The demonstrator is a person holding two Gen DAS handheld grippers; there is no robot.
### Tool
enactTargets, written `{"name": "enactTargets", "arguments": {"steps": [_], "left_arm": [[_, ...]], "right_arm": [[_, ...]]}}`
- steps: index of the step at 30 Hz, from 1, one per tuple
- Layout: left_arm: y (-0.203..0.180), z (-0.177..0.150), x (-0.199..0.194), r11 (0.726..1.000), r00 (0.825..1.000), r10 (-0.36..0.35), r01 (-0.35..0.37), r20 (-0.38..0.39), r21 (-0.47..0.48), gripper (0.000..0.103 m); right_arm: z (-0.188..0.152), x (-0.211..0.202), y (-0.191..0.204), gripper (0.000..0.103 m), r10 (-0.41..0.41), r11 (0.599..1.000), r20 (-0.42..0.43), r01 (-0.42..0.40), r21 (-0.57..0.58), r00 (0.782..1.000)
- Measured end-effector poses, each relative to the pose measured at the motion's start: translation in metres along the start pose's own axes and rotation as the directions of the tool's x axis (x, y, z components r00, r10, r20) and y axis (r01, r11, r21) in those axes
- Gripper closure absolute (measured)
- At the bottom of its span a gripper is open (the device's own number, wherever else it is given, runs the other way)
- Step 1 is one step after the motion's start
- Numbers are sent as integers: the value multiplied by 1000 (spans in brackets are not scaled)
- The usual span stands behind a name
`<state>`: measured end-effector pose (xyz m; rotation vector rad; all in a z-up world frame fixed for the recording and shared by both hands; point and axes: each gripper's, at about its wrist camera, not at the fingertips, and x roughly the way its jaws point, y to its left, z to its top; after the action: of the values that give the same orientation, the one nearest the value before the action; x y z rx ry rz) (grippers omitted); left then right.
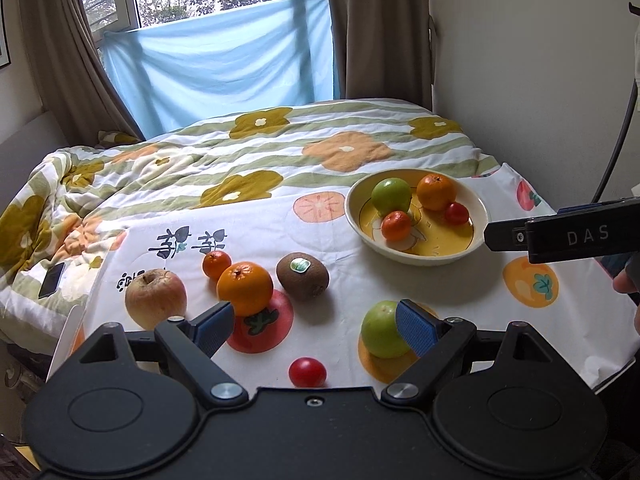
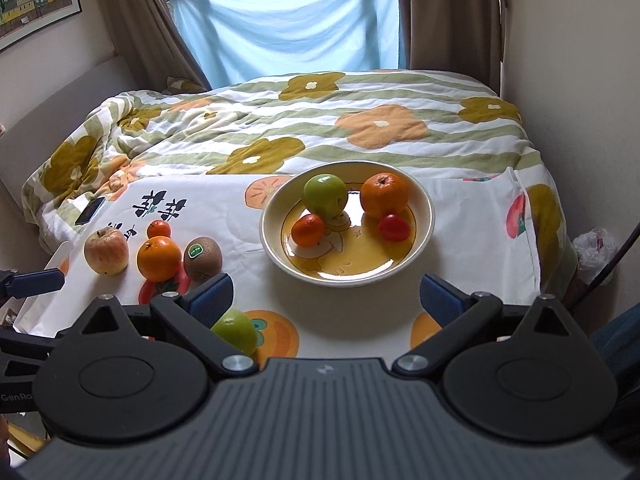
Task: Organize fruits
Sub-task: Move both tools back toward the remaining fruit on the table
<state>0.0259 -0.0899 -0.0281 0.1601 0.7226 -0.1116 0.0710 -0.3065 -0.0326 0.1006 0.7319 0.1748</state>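
A yellow-and-cream bowl (image 1: 424, 256) (image 2: 280, 256) holds a green apple (image 1: 391, 196), an orange (image 1: 436, 191), a small mandarin (image 1: 396, 225) and a red tomato (image 1: 457, 213). On the white cloth lie a red-yellow apple (image 1: 156, 298), a mandarin (image 1: 216, 264), an orange (image 1: 245, 288), a kiwi (image 1: 303, 282), a green apple (image 1: 380, 330) (image 2: 236, 330) and a tomato (image 1: 307, 372). My left gripper (image 1: 316, 326) is open and empty above the loose tomato. My right gripper (image 2: 326, 296) is open and empty just in front of the bowl.
The table stands against a bed with a flowered quilt (image 1: 256, 148). A dark phone (image 1: 52, 279) lies on the quilt at the left. A wall (image 1: 540, 60) is at the right, and curtains and a window at the back.
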Motion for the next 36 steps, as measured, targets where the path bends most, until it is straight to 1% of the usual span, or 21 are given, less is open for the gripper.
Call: {"name": "enactTargets", "arguments": {"steps": [6,10,13,15,18,20,22,24,26,31,36], "left_arm": [[19,-20,15,998,999,-46,47,-18,50,12],[30,-35,33,991,994,-102,105,-41,82,13],[33,-44,48,982,988,-142,148,-54,121,16],[35,-50,59,974,985,-163,171,-63,148,22],[38,-57,73,966,979,-189,198,-73,165,29],[39,-60,80,961,976,-206,217,-75,174,32],[39,-61,86,954,971,-224,236,-83,187,34],[38,-62,90,946,966,-240,254,-90,199,41],[37,-63,93,941,963,-253,268,-95,209,45],[39,-63,98,931,951,-285,304,-115,203,64],[40,-63,96,927,951,-284,305,-123,219,65]], "right_arm": [[-26,8,22,0,-21,998,-6,21,57,1000],[-42,18,36,0,-51,996,-11,51,74,999],[-53,29,45,0,-77,992,-13,78,98,997],[-60,37,50,0,-89,989,-17,90,121,996],[-69,49,57,0,-103,985,-26,106,135,994],[-73,56,63,0,-115,984,-36,119,131,993],[-76,61,67,0,-123,983,-39,128,134,992],[-77,65,71,0,-126,982,-40,130,139,991],[-77,67,74,0,-130,981,-41,135,139,991],[-76,71,77,0,-137,980,-47,142,140,989],[-74,75,80,0,-132,980,-55,139,145,990]]}}
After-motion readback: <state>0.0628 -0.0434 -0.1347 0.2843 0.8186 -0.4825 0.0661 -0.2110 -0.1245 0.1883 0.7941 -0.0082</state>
